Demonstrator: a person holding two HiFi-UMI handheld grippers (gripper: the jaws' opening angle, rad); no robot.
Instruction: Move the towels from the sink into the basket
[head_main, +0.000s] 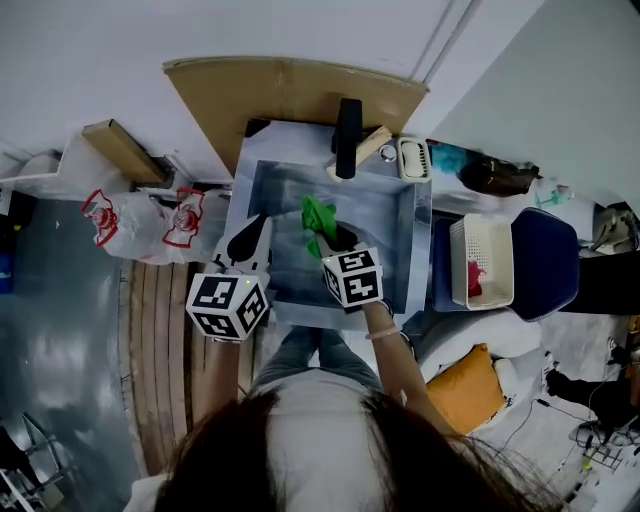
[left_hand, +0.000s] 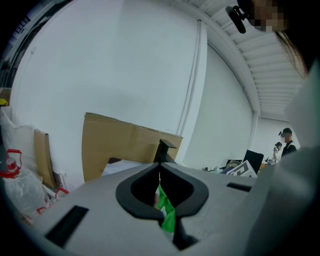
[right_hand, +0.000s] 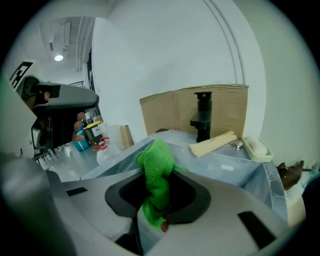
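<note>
Towel (head_main: 318, 212): green, clamped by right hand-held gripper (right_hand: 159, 172) over sink (head_main: 395, 215), not in basket (head_main: 482, 235).
Left hand-held gripper (left_hand: 160, 167): jaws together.
</note>
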